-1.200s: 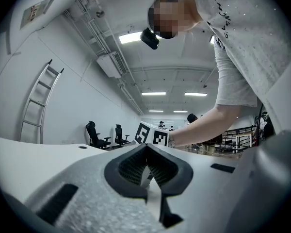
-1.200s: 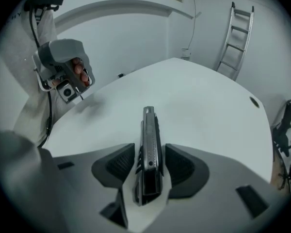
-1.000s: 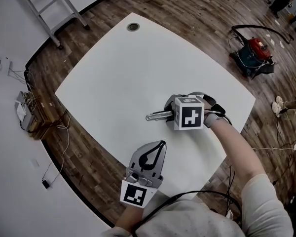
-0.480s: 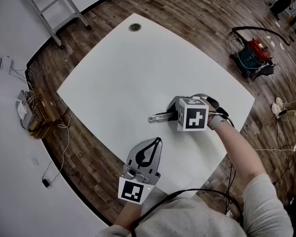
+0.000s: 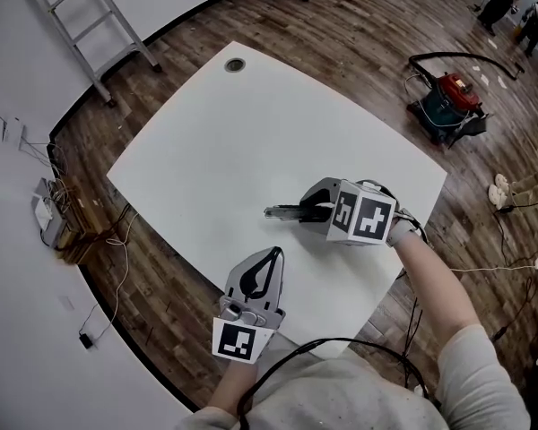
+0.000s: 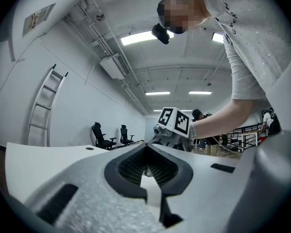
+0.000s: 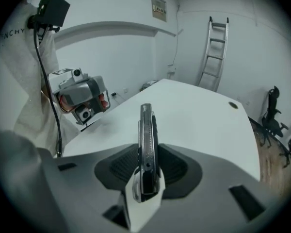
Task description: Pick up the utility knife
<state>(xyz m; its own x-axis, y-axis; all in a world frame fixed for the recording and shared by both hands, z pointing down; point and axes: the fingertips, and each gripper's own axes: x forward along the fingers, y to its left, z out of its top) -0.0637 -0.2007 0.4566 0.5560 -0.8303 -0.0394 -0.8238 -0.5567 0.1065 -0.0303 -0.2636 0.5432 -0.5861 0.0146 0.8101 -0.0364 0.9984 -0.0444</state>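
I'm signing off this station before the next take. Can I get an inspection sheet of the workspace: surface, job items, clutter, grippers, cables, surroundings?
Surface: white table, bare apart from a grommet at its far corner.
Job's things: knife, over the table's near right part, pointing left.
Clutter: nothing seen.
Grippers: right hand-held gripper shut on the knife; left hand-held gripper shut, empty, at the near edge.
Cables: black cable by the person's chest; wires on the floor at left.
Surroundings: wood floor; ladder at far left; red machine on the floor at right.
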